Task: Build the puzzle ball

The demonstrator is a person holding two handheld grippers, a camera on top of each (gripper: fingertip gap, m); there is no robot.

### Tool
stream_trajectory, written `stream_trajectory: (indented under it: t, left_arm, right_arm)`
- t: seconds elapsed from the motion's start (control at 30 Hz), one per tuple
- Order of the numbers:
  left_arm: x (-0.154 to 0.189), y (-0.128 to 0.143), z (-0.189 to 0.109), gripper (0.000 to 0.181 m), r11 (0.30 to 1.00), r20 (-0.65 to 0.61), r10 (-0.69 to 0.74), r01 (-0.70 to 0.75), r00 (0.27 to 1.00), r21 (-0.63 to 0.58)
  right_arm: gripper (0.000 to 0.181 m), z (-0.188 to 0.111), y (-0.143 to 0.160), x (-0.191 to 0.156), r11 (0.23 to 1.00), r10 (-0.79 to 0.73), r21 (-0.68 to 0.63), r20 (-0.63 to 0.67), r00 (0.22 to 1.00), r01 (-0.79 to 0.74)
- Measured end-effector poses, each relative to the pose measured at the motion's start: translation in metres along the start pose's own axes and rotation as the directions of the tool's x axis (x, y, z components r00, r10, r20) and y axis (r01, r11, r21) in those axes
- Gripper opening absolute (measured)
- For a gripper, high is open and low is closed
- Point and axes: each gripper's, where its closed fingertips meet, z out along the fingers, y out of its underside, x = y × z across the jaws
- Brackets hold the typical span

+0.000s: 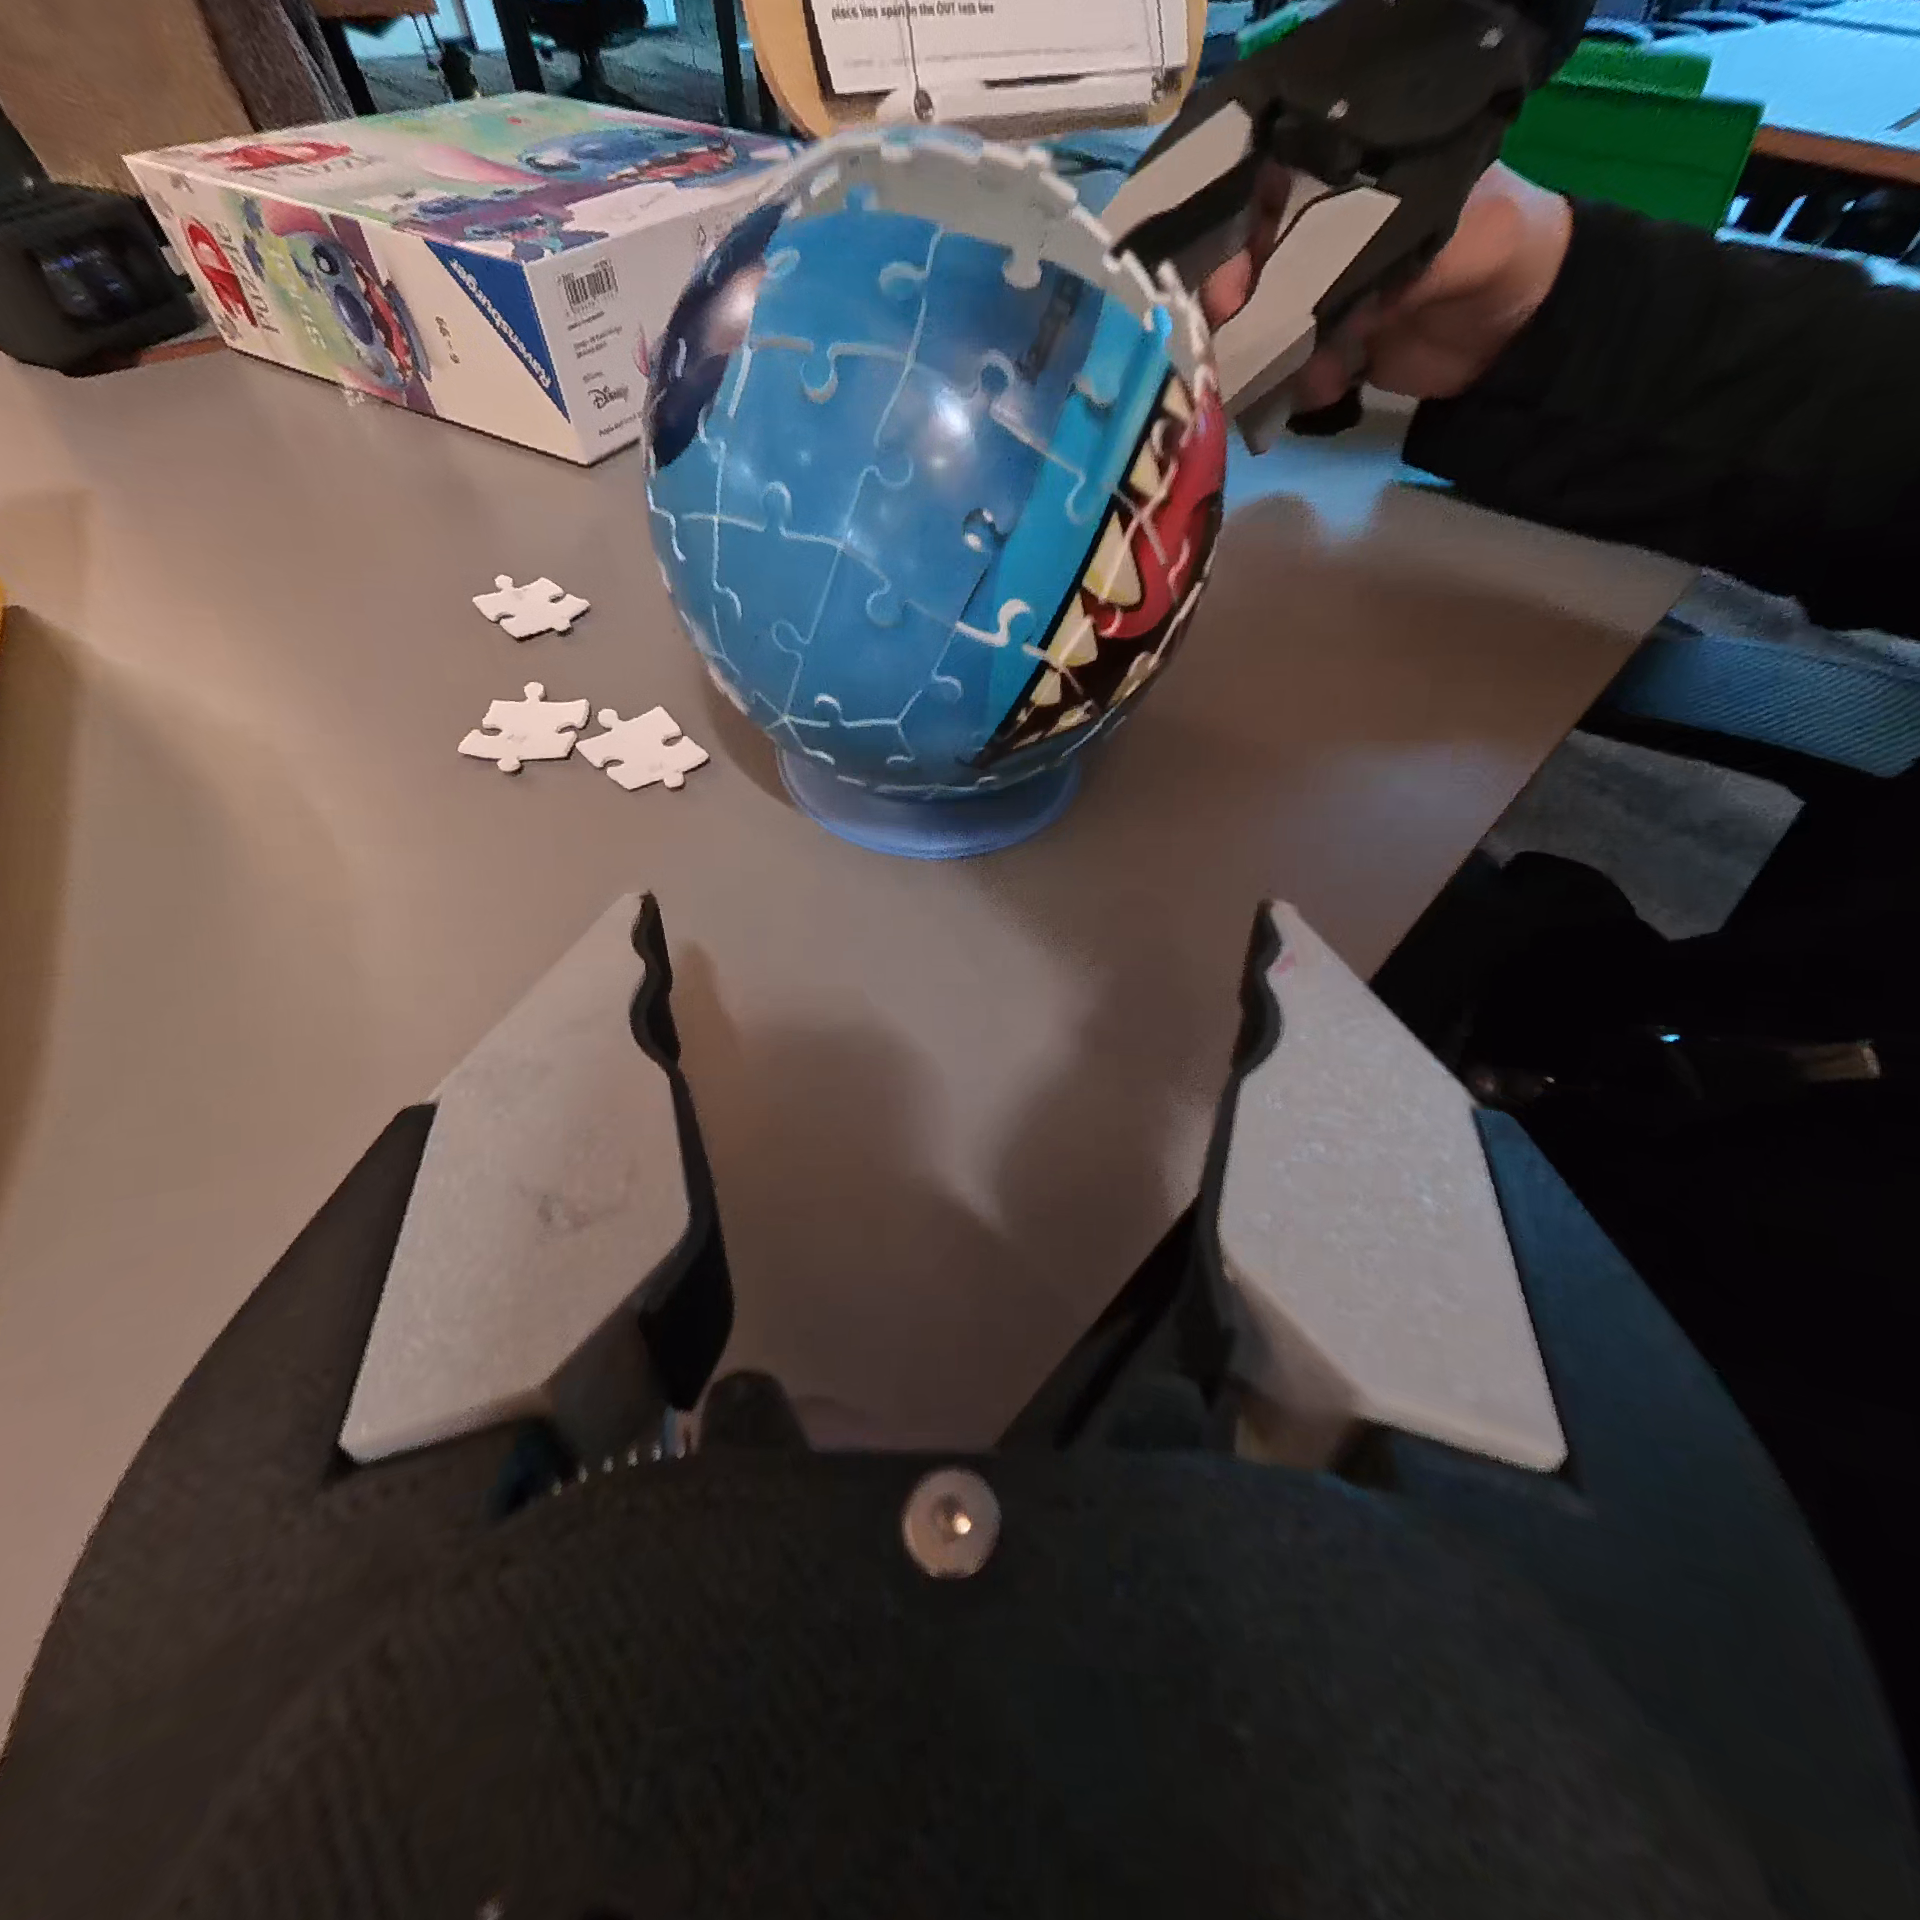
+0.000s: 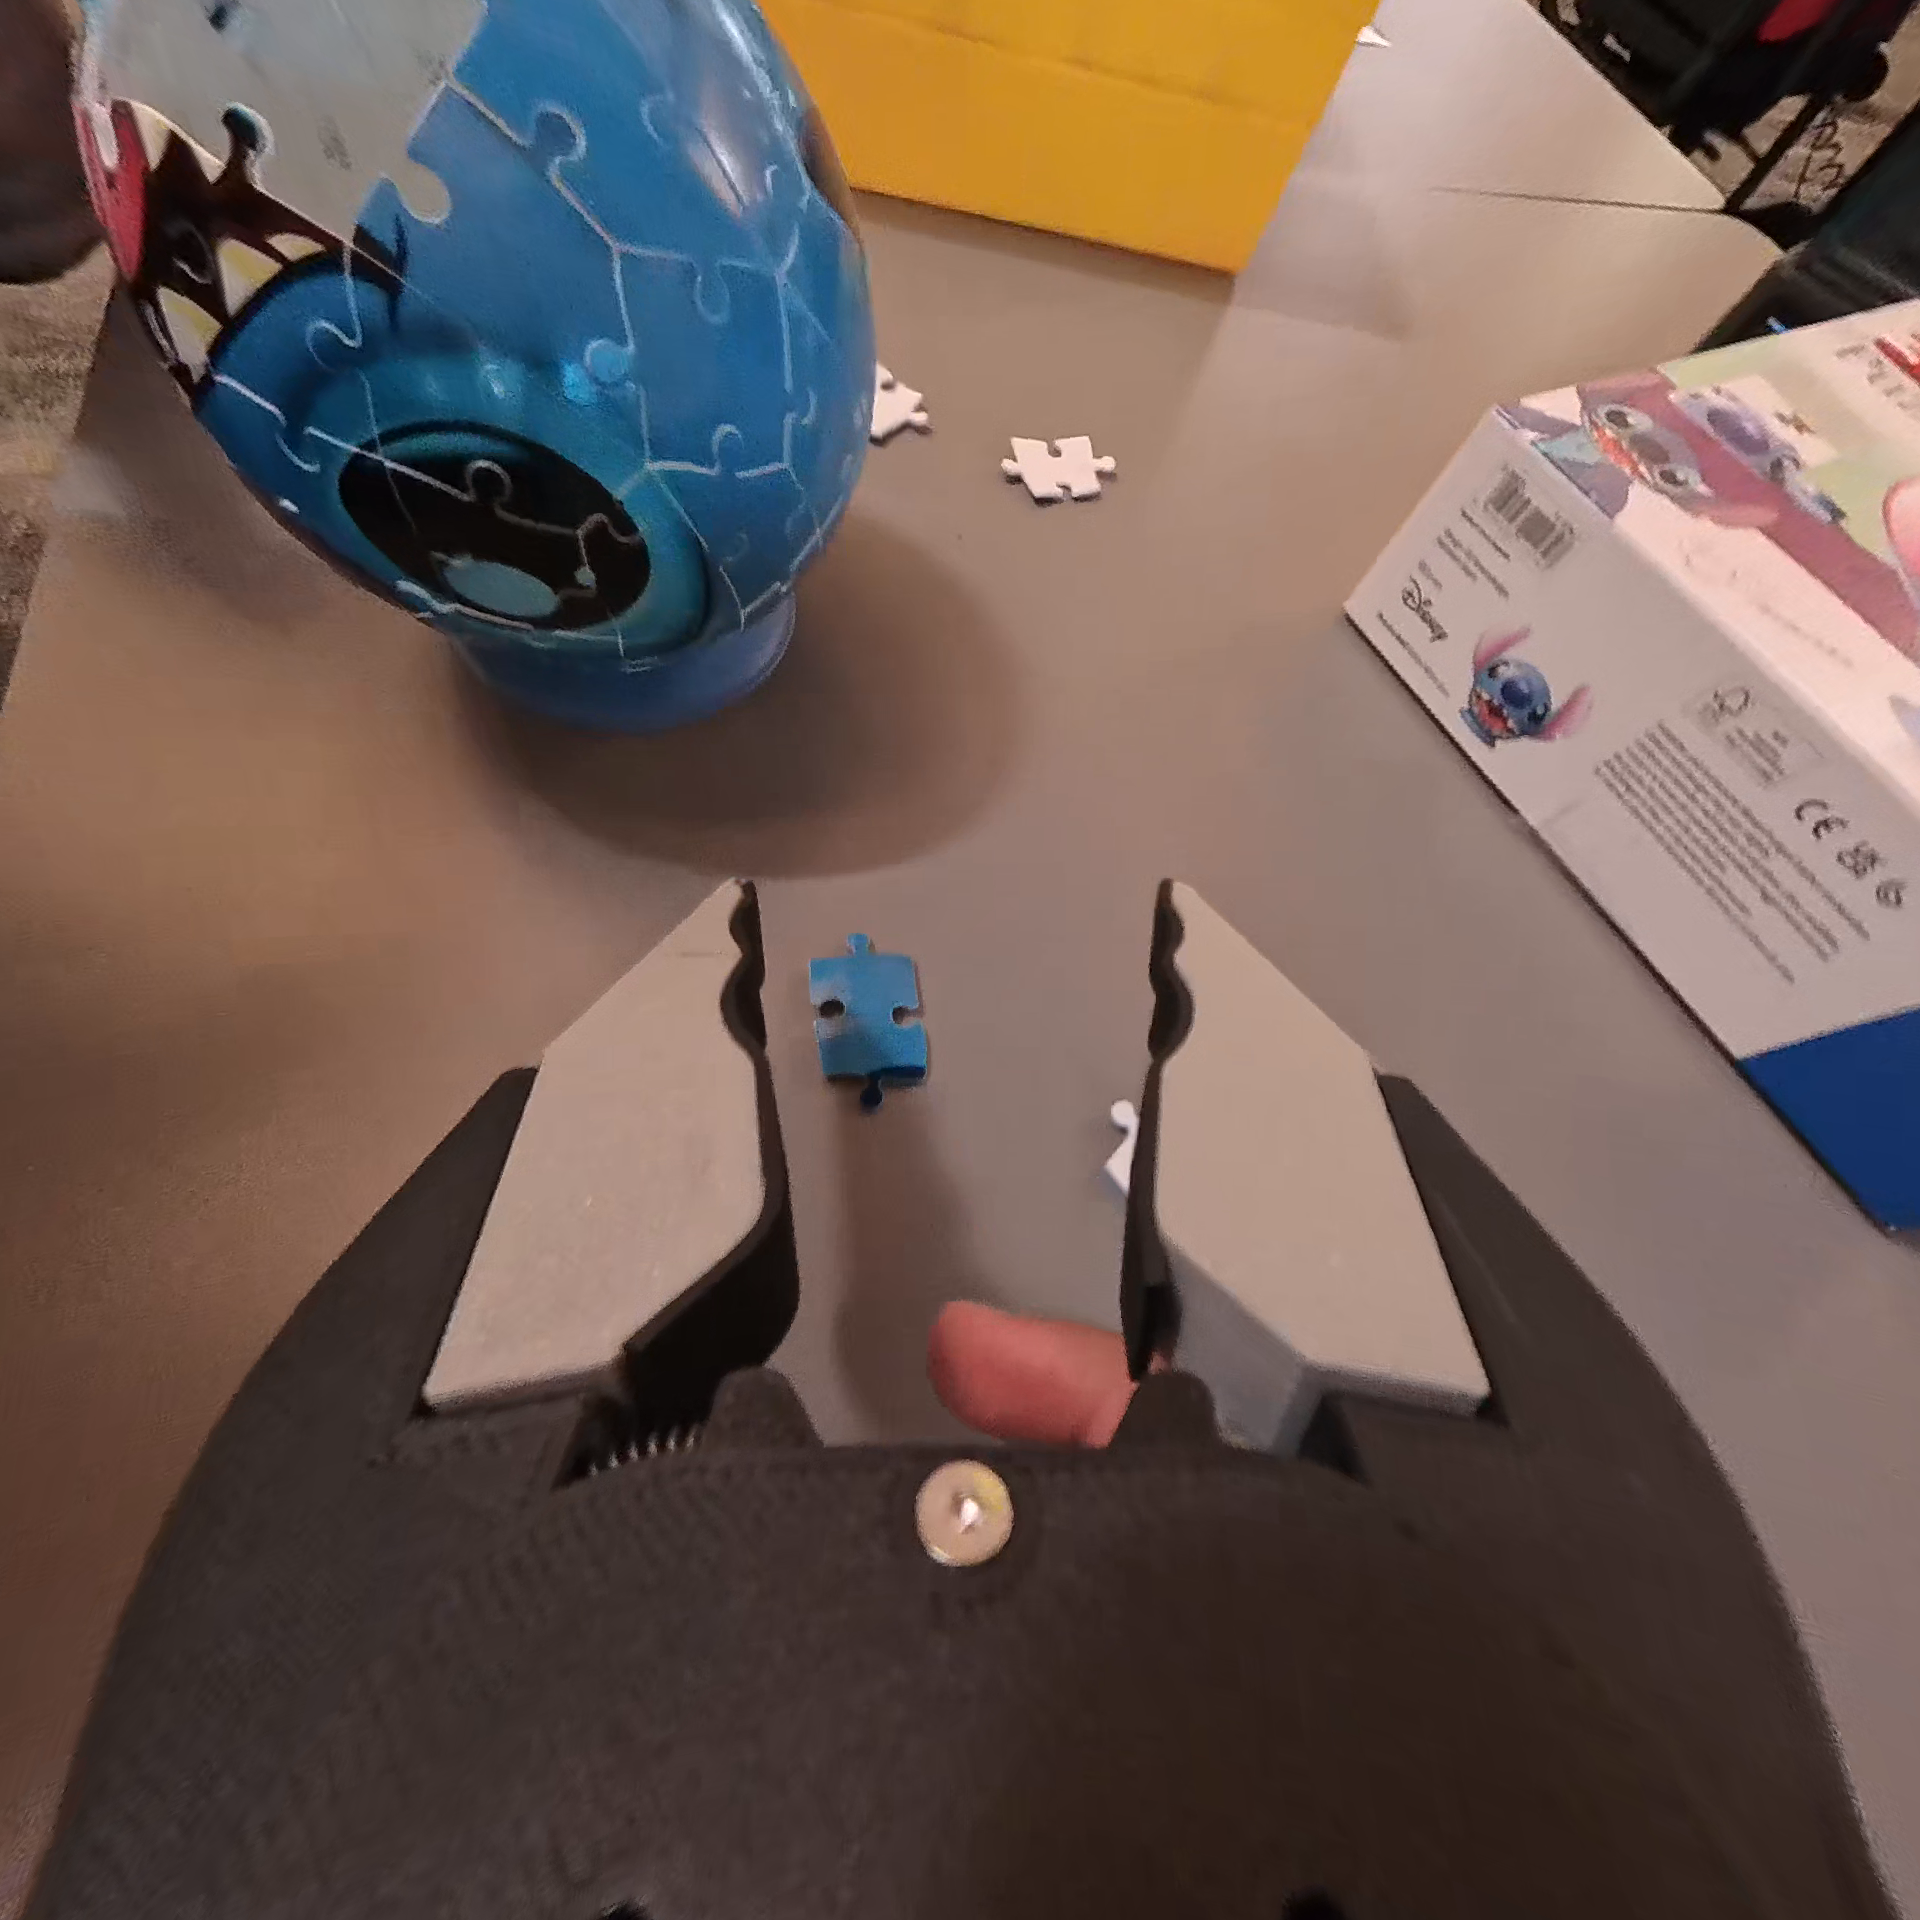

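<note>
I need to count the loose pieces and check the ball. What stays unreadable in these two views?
- White piece, right wrist view: mostly behind the right gripper finger.
- Another white piece: half behind the puzzle ball.
- Ball's top: cut off by that frame's edge.
- Left wrist view: the ball's open top interior is unseen.

**Print on box and sheet**

The puzzle box [image 1: 416, 281] carries printed logos, a barcode label [image 2: 1532, 530], certification marks and blocks of small print on its white sides. A white paper sheet [image 1: 987, 52] behind bears printed lines.
</note>
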Motion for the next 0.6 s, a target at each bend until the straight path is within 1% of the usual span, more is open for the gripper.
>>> stream_trajectory:
  t: [0.07,0.13,0.2,0.33,0.4,0.43,0.5,0.57,0.6]
  left_arm:
    - [-0.002,0.004,0.002,0.108,1.000,0.010,0.027,-0.027,1.000,-0.004]
    - [0.000,0.007,0.004,0.108,0.999,-0.009,0.032,-0.032,0.999,-0.007]
    - [0.002,0.005,0.001,0.108,1.000,-0.029,0.030,-0.029,0.999,0.011]
    - [0.003,-0.017,-0.010,0.106,0.994,-0.088,0.026,-0.017,0.996,0.105]
    - [-0.003,-0.029,-0.011,0.105,0.988,-0.106,0.030,-0.014,0.994,0.151]
    - [-0.005,-0.032,-0.009,0.104,0.988,-0.130,0.013,0.007,0.991,0.152]
    - [-0.001,-0.035,-0.006,0.105,0.988,-0.237,-0.041,0.074,0.971,0.133]
    - [0.002,-0.043,-0.007,0.104,0.979,-0.322,-0.076,0.132,0.944,0.156]
    - [-0.001,-0.047,-0.007,0.101,0.971,-0.342,-0.096,0.163,0.935,0.173]
  right_arm:
    - [0.071,-0.003,0.004,0.000,1.000,0.021,0.016,-0.016,1.000,-0.020]
    - [0.068,-0.006,0.007,0.002,0.998,0.043,0.046,-0.032,0.999,-0.041]
    - [0.067,-0.009,0.008,0.008,0.995,0.066,0.079,-0.056,0.996,-0.062]
    - [0.066,-0.012,0.003,0.024,0.987,0.105,0.134,-0.091,0.990,-0.093]
    - [0.068,-0.011,0.003,0.028,0.982,0.131,0.144,-0.077,0.988,-0.119]
    - [0.067,-0.011,0.001,0.030,0.980,0.144,0.152,-0.068,0.987,-0.132]
    - [0.067,-0.010,-0.002,0.034,0.973,0.165,0.174,-0.058,0.985,-0.152]
    - [0.068,-0.011,-0.003,0.037,0.969,0.180,0.185,-0.061,0.982,-0.166]
    - [0.070,-0.011,-0.003,0.039,0.966,0.188,0.191,-0.064,0.980,-0.173]
